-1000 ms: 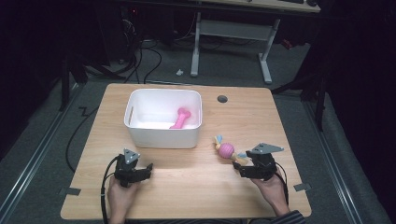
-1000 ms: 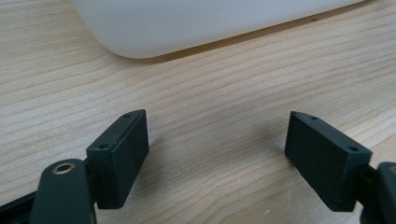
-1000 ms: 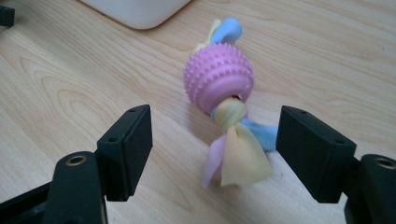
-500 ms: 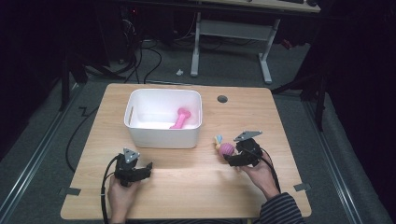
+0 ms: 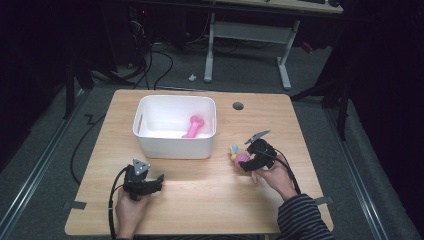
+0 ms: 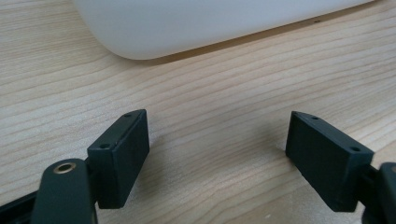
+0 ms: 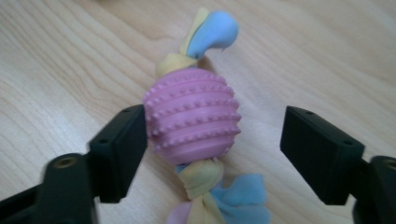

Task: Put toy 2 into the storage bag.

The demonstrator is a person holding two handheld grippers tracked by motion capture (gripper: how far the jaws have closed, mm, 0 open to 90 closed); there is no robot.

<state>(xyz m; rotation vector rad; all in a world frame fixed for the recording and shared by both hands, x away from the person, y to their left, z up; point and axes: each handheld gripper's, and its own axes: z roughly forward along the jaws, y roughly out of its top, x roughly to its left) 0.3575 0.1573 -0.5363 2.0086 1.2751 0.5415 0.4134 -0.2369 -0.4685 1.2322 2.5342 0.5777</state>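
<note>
1. Toy ball [image 7: 192, 115], pink and ribbed with fleece knots at both ends, lies on the counter [image 5: 200, 200] right of the white bin [image 5: 175, 145].
2. Its long axis runs lengthwise between the fingers [image 7: 122, 149].
3. Right gripper [image 7: 212, 156]: spread, straddling the ball, one finger touching.
4. Left gripper [image 6: 217, 156]: spread, empty, well apart.

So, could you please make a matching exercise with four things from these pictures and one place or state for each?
Things:
1. pink bone toy
2. pink studded ball toy
3. left gripper
4. white bin

Places or states:
A. between open jaws, on the table
B. holds one toy inside
C. lying in the bin
D. open, nothing between its jaws

Pairs: 1-C, 2-A, 3-D, 4-B
</note>
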